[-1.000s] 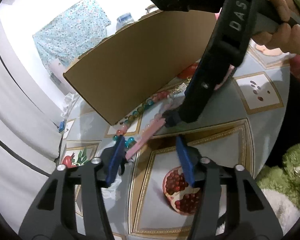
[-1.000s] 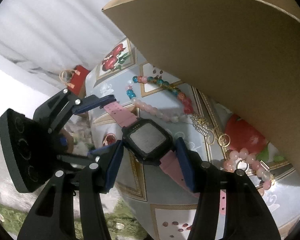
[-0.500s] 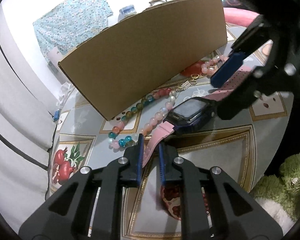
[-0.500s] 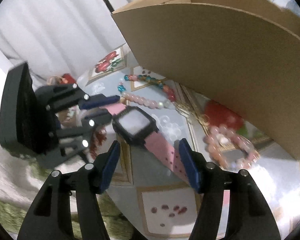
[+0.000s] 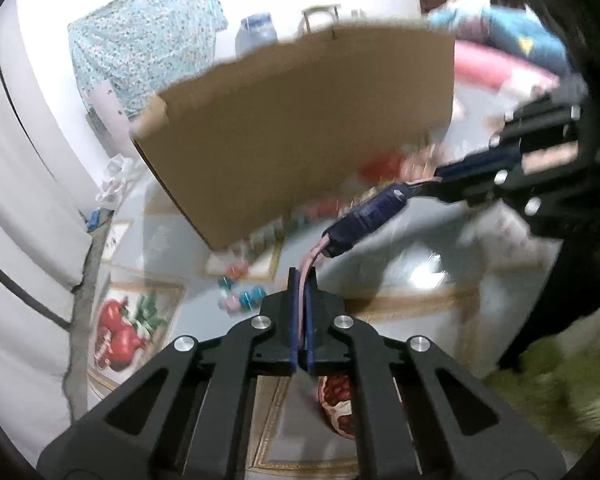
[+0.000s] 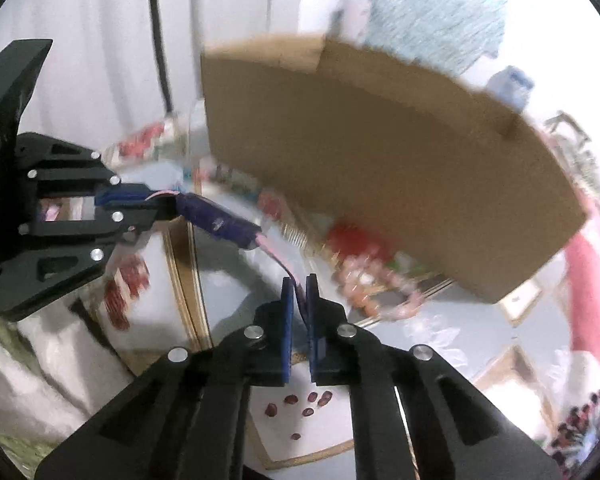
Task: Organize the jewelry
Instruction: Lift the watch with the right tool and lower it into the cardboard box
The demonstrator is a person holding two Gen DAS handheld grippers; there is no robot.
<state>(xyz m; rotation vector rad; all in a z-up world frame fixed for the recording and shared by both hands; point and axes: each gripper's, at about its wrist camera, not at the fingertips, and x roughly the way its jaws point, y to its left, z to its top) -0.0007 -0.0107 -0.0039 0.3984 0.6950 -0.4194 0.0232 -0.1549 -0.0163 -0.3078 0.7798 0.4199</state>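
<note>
Both frames are motion-blurred. The left tool (image 5: pixel 300 280) is clamped shut on one pink strap end of the wristwatch (image 5: pixel 364 216); its blue pads (image 5: pixel 294 320) are pressed together with the strap pinched between them. The right tool (image 6: pixel 299 286) is likewise closed on the other pink strap end, the strap thin between its blue pads (image 6: pixel 286 320). The watch hangs stretched between the two tools, dark case in the middle, lifted clear of the surface (image 5: pixel 420 248). In the left wrist view the right tool (image 5: pixel 432 184) comes in from the right edge; in the right wrist view the left tool (image 6: pixel 156 200) comes in from the left, and the watch case (image 6: pixel 220 222) sits between them.

A brown cardboard box (image 5: pixel 300 132) stands on the surface behind the watch, open top, near wall facing the cameras. Beaded bracelets lie on the surface below the box wall: a teal and red string (image 5: pixel 248 296) toward the left, a pink bead bracelet (image 6: pixel 376 288) toward the right; details are smeared. The surface has a pale cloth with pomegranate prints (image 5: pixel 116 336) and gold-bordered squares. A green fuzzy rug (image 5: pixel 540 392) shows lower right.
</note>
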